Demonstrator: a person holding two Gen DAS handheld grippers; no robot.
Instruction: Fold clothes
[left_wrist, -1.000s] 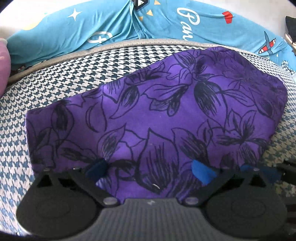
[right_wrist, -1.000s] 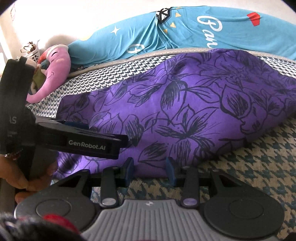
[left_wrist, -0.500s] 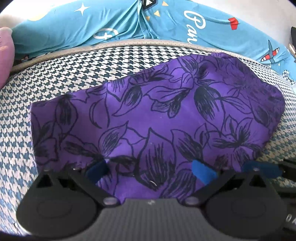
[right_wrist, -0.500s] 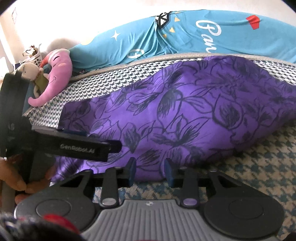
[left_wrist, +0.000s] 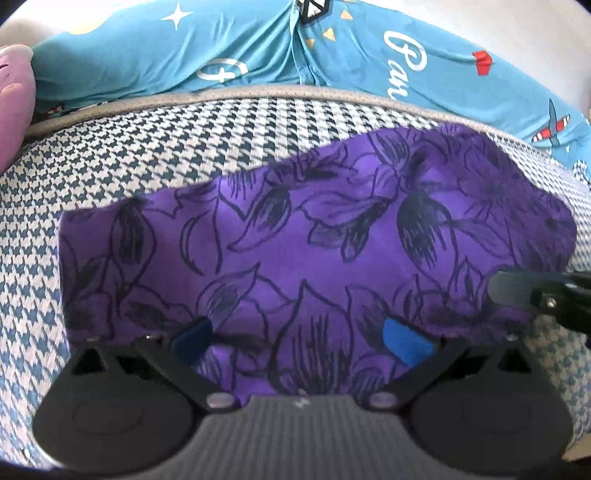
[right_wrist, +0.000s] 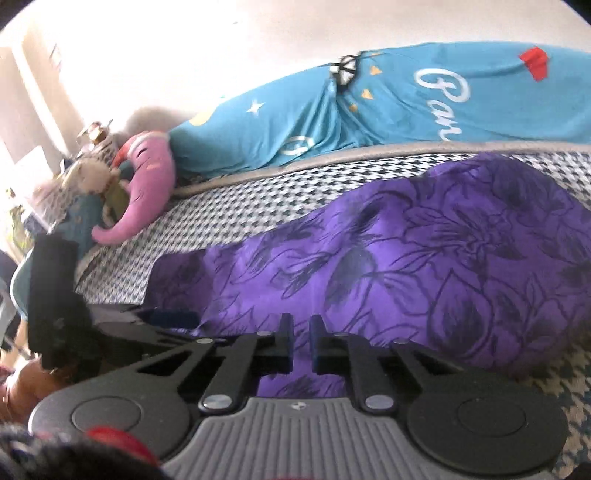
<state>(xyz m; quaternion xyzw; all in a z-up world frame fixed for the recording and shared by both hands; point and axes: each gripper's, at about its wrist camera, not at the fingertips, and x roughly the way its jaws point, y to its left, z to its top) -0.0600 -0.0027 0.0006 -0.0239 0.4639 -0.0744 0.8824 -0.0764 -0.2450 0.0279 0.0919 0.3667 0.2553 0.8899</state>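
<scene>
1. The purple cloth (left_wrist: 317, 236) lies folded on the houndstooth cover (left_wrist: 184, 147), its near hem at both grippers.
2. The left gripper (left_wrist: 303, 341) stands wide apart over that hem, clamping nothing.
3. The right gripper (right_wrist: 300, 341) is nearly together; whether it pinches the cloth I cannot tell, and the view is blurred.
4. Beyond the cloth lies a blue sheet (right_wrist: 388, 107); left of it, a pink plush (right_wrist: 147, 192), partly cut off.
5. A pale wall (right_wrist: 184, 48) rises behind the cloth.

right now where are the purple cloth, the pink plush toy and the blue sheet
purple cloth (left_wrist: 332, 236): left wrist view, middle of the flower print
pink plush toy (right_wrist: 147, 192): right wrist view, its curved body
blue sheet (right_wrist: 406, 107): right wrist view, beside the white lettering
</scene>
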